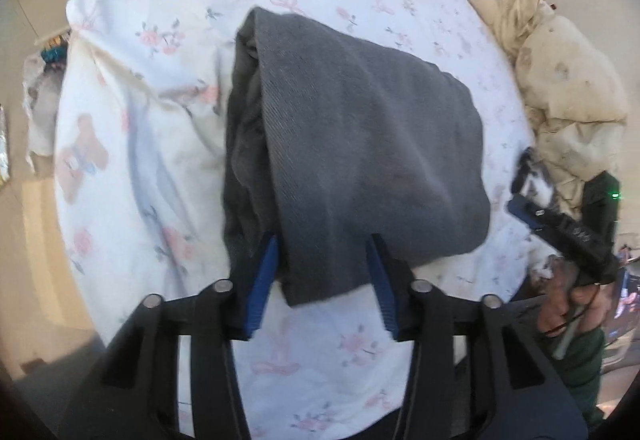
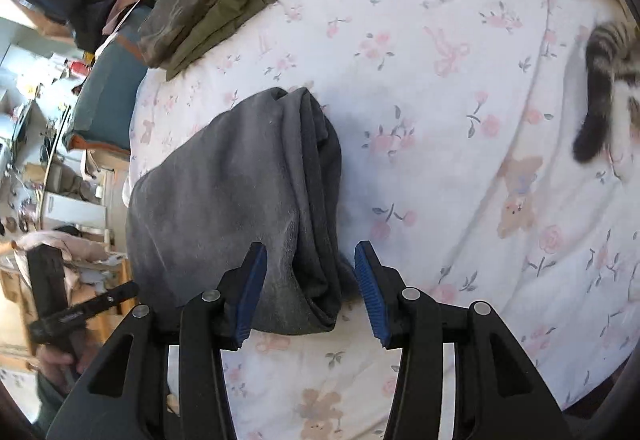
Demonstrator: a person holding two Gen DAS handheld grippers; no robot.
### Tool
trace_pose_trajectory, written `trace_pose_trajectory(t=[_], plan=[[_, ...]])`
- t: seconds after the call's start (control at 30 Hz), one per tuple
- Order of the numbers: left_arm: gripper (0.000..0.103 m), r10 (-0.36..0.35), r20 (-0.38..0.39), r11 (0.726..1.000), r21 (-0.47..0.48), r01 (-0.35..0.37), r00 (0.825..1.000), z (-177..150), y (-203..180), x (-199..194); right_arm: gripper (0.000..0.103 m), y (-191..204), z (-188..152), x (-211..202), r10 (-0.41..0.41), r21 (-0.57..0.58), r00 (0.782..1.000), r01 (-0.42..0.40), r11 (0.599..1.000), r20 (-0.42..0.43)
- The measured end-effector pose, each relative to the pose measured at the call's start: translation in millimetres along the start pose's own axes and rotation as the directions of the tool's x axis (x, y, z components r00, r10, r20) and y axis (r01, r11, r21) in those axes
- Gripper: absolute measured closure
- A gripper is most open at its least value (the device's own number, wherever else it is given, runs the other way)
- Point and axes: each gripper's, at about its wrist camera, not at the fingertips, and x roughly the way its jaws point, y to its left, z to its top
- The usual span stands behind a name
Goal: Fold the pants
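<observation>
Bed (image 1: 168, 51) fills both views, covered by a white sheet printed with pink flowers and bears; taken as the landmark.

Grey pants (image 1: 352, 143), folded into a thick bundle, lie on the sheet near the middle of the bed. Layered fold edges run down the bundle's left side in the left wrist view, and down its right side in the right wrist view.

Cream quilt (image 1: 560, 79), bunched up, sits at the bed's right edge in the left wrist view.

Olive-green folded garment (image 2: 200, 7) rests on the sheet at the bed's far edge, well apart from the pants.

Cat (image 2: 608, 79), tabby with a dark tail, lies on the sheet at the right margin of the right wrist view; only partly in frame.

Left hand-held gripper (image 1: 324, 252): blue pads spread wide, the near end of the pants between them, pads not pressed together on the cloth.

Right hand-held gripper (image 2: 310, 260): jaws likewise wide apart, straddling the folded edge of the pants at its near end, gripping nothing.
</observation>
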Motion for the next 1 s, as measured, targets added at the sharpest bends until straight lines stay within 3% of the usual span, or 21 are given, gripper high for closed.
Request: trace_pose_trajectory(t=[0.07, 0.1, 0.13, 0.2, 0.27, 0.33, 0.4, 0.43, 0.53, 0.6, 0.67, 0.73, 0.9, 1.0], plan=[[0.065, 0.031, -0.021, 0.999, 0.017, -0.030, 0.999, -2.6, -10.4, 15.7, 0.057, 7.1, -0.8, 14.9, 0.017, -0.021, 0.999, -0.018, 1.000, -0.043], [0.073, 0.037, -0.035, 0.999, 0.030, -0.036, 0.999, -3.0, -12.8, 21.8, 0.062, 11.3, -3.1, 22.1, -0.002, -0.042, 0.998, -0.001, 0.999, -0.062], [0.093, 0.061, -0.034, 0.997, 0.050, -0.060, 0.998, -3.1, -15.8, 25.3, 0.078, 15.3, -6.0, 31.5, -0.018, -0.067, 0.996, 0.012, 0.998, -0.089], [0.096, 0.085, -0.020, 0.993, 0.082, -0.083, 0.996, -5.7, -19.9, 22.9, 0.096, 19.1, -10.4, 38.9, -0.038, -0.106, 0.992, 0.025, 0.994, -0.117], [0.097, 0.068, 0.010, 0.993, 0.092, -0.068, 0.998, -7.1, -19.7, 7.7, 0.098, 24.5, -11.6, 30.9, -0.007, -0.140, 0.995, -0.007, 0.990, -0.098], [0.097, 0.089, 0.075, 0.990, 0.101, -0.096, 0.993, -9.5, -15.6, -12.5, 0.098, 31.6, -13.9, 11.6, 0.075, -0.164, 0.995, -0.085, 0.983, -0.065], [0.097, 0.076, 0.037, 0.996, 0.053, -0.078, 0.996, -8.6, 0.9, -10.5, 0.100, 32.6, -20.7, 0.0, 0.117, -0.171, 0.991, -0.125, 0.977, -0.059], [0.097, 0.093, 0.021, 0.994, 0.055, -0.094, 0.995, -7.6, -0.2, -0.6, 0.103, 32.6, -24.4, 3.0, 0.101, -0.174, 0.992, -0.113, 0.978, -0.076], [0.096, 0.185, -0.047, 0.978, 0.106, -0.180, 0.982, -15.3, -9.1, 36.9, 0.102, 32.0, -38.2, 41.2, -0.112, -0.235, 0.983, 0.076, 0.969, -0.145], [0.093, 0.199, -0.044, 0.976, 0.094, -0.195, 0.979, -16.2, -10.0, 37.5, 0.102, 30.8, -38.7, 53.7, -0.144, -0.233, 0.976, 0.104, 0.967, -0.165], [0.083, 0.193, -0.032, 0.977, 0.096, -0.189, 0.981, -15.8, -14.5, 32.1, 0.102, 31.9, -32.7, 49.0, -0.133, -0.228, 0.981, 0.098, 0.969, -0.141], [0.057, 0.178, -0.002, 0.978, 0.108, -0.177, 0.984, -18.8, -19.7, 23.8, 0.101, 28.8, -27.8, 42.2, -0.101, -0.198, 0.987, 0.075, 0.977, -0.123], [0.044, 0.218, 0.045, 0.960, 0.173, -0.222, 0.975, -19.3, -29.1, 18.0, 0.096, 23.3, -21.4, 31.6, -0.082, -0.154, 0.992, 0.066, 0.986, -0.100], [0.039, 0.195, 0.080, 0.964, 0.165, -0.206, 0.977, -12.3, -29.6, 6.0, 0.096, 17.6, -17.9, 26.4, -0.057, -0.110, 0.995, 0.048, 0.993, -0.080]])
